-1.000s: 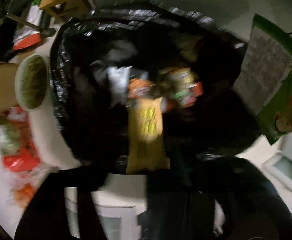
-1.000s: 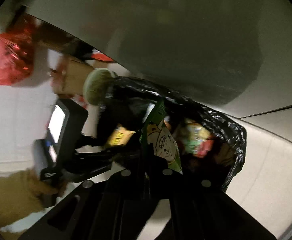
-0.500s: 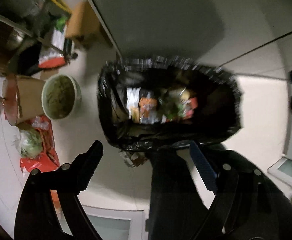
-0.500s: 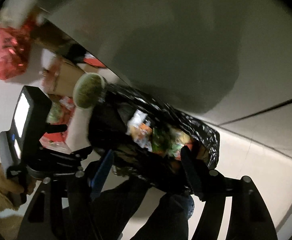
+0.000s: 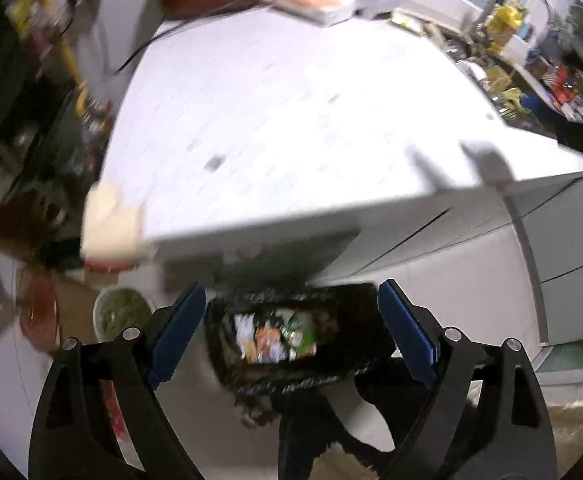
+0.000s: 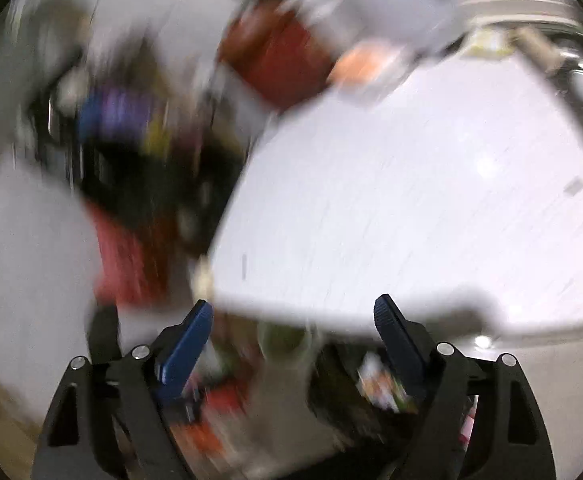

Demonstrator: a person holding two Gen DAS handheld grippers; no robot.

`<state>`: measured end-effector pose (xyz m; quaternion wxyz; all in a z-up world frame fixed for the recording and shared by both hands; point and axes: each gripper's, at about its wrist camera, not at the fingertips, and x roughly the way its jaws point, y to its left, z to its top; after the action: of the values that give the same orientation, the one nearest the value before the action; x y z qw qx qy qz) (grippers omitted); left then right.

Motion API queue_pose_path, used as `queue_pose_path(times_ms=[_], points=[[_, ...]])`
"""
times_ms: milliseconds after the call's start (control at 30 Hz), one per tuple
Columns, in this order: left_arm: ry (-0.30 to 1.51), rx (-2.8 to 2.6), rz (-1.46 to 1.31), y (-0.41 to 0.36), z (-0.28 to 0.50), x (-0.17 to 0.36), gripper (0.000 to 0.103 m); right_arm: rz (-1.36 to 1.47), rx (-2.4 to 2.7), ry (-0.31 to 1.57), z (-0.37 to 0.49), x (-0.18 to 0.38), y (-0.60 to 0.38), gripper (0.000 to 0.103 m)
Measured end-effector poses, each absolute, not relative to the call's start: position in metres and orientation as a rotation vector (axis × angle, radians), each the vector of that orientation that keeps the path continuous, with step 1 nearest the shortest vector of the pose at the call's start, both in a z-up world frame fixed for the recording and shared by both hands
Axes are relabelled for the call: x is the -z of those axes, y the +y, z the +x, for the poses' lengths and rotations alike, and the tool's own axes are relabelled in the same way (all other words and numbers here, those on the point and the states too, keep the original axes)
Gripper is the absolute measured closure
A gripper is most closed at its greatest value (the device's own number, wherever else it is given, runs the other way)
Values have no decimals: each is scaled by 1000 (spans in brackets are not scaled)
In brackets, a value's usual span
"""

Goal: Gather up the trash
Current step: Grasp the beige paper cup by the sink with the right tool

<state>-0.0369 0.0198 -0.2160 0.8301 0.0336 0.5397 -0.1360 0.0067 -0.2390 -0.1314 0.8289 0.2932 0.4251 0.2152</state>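
Both views now rise above the white countertop [image 5: 291, 112], black-lined bin [image 5: 299, 336] below, each gripper [image 5: 291, 328] released, the right's jaws just opening, empty

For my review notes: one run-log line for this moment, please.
left gripper: open, empty | right gripper: just opened, empty | trash bag: wrappers inside, on floor

One black trash bag [image 5: 365, 322], one green-filled bowl [image 5: 120, 312], one white countertop [image 5: 291, 112], two tools.

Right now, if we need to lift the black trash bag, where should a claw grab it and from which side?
Probably the crinkled rim of the black trash bag, from above. It stands open-mouthed on the floor with wrappers inside, so the top edge is the only thin, pinchable part. Both claws are open and empty.
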Motion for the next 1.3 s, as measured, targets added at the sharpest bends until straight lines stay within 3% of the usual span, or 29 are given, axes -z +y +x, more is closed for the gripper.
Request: queue_pose_path(times_ms=[133, 200, 367, 667, 900, 1133, 1167, 1200, 1233, 1267, 1300], points=[[1147, 309, 58, -22, -15, 214, 17, 882, -268, 765, 61, 119, -361, 13], [1142, 309, 69, -51, -3, 211, 17, 1014, -209, 731, 104, 137, -414, 5], [1136, 288, 48, -114, 39, 191, 17, 1292, -150, 743, 212, 193, -513, 5], [1087, 249, -273, -190, 168, 188, 17, 1123, -192, 905, 333, 236, -557, 9], [1056, 237, -505, -228, 254, 199, 17, 961, -230, 1022, 382, 243, -556, 12], [1082, 201, -617, -247, 292, 224, 17, 906, -312, 1092, 411, 263, -543, 17], [1074, 207, -649, -246, 296, 227, 17, 917, -338, 1086, 413, 264, -541, 24], [1061, 211, -668, -245, 299, 227, 17, 937, -372, 1080, 415, 264, -539, 42], [1041, 210, -692, -245, 301, 228, 17, 982, -422, 1069, 417, 264, -538, 51], [1030, 219, -706, -246, 303, 229, 17, 1003, -459, 1064, 417, 262, -536, 71], [1022, 219, -711, -247, 306, 230, 17, 999, -476, 1066, 417, 260, -533, 83]])
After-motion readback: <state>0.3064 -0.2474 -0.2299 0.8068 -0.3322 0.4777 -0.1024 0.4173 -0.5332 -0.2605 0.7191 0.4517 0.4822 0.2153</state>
